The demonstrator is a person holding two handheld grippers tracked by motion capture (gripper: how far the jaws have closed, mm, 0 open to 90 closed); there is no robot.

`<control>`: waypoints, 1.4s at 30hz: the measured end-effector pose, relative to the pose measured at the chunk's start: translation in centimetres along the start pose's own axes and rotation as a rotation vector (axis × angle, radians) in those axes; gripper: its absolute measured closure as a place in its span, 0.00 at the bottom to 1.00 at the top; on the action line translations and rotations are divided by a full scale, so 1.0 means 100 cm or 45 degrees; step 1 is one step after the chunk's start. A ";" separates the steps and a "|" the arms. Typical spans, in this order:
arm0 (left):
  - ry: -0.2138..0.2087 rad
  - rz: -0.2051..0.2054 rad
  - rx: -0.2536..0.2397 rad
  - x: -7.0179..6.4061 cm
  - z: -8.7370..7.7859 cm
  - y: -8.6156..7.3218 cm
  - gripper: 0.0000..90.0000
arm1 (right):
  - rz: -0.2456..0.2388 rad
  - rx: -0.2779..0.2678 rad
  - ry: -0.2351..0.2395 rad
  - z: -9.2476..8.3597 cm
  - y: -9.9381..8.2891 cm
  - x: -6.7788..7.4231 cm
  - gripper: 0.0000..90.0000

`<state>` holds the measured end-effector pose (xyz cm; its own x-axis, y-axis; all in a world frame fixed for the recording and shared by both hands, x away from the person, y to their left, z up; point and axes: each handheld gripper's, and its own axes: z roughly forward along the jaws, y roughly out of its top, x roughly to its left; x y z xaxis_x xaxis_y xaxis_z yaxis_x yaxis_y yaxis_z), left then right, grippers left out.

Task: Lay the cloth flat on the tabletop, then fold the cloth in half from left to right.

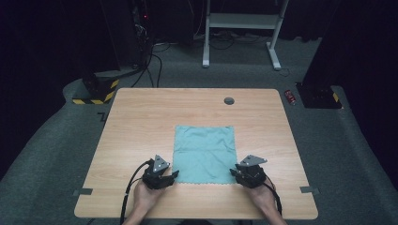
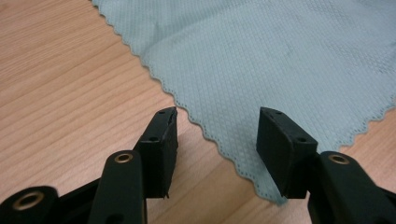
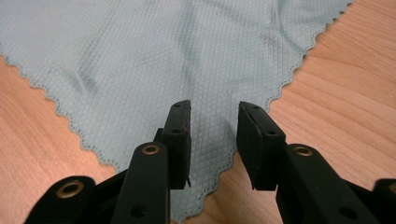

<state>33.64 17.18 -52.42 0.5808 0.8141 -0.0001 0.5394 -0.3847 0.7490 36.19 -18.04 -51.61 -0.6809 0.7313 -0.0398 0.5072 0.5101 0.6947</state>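
A thin teal cloth (image 1: 203, 154) lies spread flat on the wooden table (image 1: 141, 122), roughly in the middle and toward the person's side, with its near edge just ahead of both hands. The left gripper (image 1: 172, 175) sits at the near left corner and the right gripper (image 1: 233, 172) at the near right corner.

In the left gripper view the jaws stand apart, with the corner of the cloth (image 2: 280, 70) lying on the wood between them and nothing pinched. In the right gripper view the jaws are also parted — a narrower gap — over the other near corner of the cloth (image 3: 163, 60), and their pads do not press on it.

The cloth looks like a light, limp microfibre piece with a fine waffle weave and a scalloped edge. It would likely drape and fold as soon as it is lifted, and offers no stiffness to push against. It is not fragile, and the weave should give the pads fair friction. Lying so flat, it leaves little to bite on, so the sensible hold is at the two near corners — one jaw slid low along the table so the edge rides up between the pads. Gripping both corners evenly should keep it from bunching or twisting.
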 end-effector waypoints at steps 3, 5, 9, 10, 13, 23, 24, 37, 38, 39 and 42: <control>0.012 0.006 -0.003 0.001 -0.005 -0.004 0.54 | -0.014 -0.018 -0.014 -0.003 -0.005 0.004 0.72; 0.010 -0.004 -0.010 0.001 -0.007 -0.007 0.54 | -0.001 -0.017 -0.006 -0.004 -0.006 0.003 0.72; 0.014 -0.016 -0.007 0.001 -0.010 -0.010 0.54 | 0.006 -0.015 -0.005 -0.005 -0.006 0.004 0.72; 0.017 -0.017 -0.012 0.001 -0.011 -0.011 0.54 | 0.002 -0.017 -0.007 -0.005 -0.006 0.004 0.72; 0.021 -0.016 -0.029 0.001 -0.011 -0.013 0.54 | 0.000 -0.021 -0.008 -0.005 -0.007 0.006 0.72; 0.031 -0.024 -0.035 -0.001 -0.015 -0.017 0.54 | 0.005 -0.039 -0.003 -0.006 -0.011 0.004 0.68; 0.032 -0.025 -0.035 -0.002 -0.016 -0.018 0.54 | 0.011 -0.040 -0.001 -0.006 -0.011 0.004 0.68; -0.014 -0.134 -0.030 0.016 -0.012 -0.009 0.48 | 0.025 -0.077 0.017 -0.005 -0.005 0.009 0.66; -0.015 -0.135 -0.030 0.018 -0.011 -0.006 0.48 | 0.020 -0.079 0.024 -0.004 -0.003 0.010 0.66; -0.024 -0.142 -0.026 0.021 -0.010 -0.004 0.47 | 0.021 -0.087 0.028 -0.002 -0.002 0.011 0.66; -0.036 -0.157 -0.019 0.027 -0.005 0.002 0.45 | -0.002 -0.126 0.045 0.001 0.004 0.014 0.66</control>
<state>35.01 19.56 -51.91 0.5277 0.8421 -0.1113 0.5989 -0.2759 0.7518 35.48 -16.75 -51.49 -0.7007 0.7133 -0.0166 0.4527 0.4624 0.7624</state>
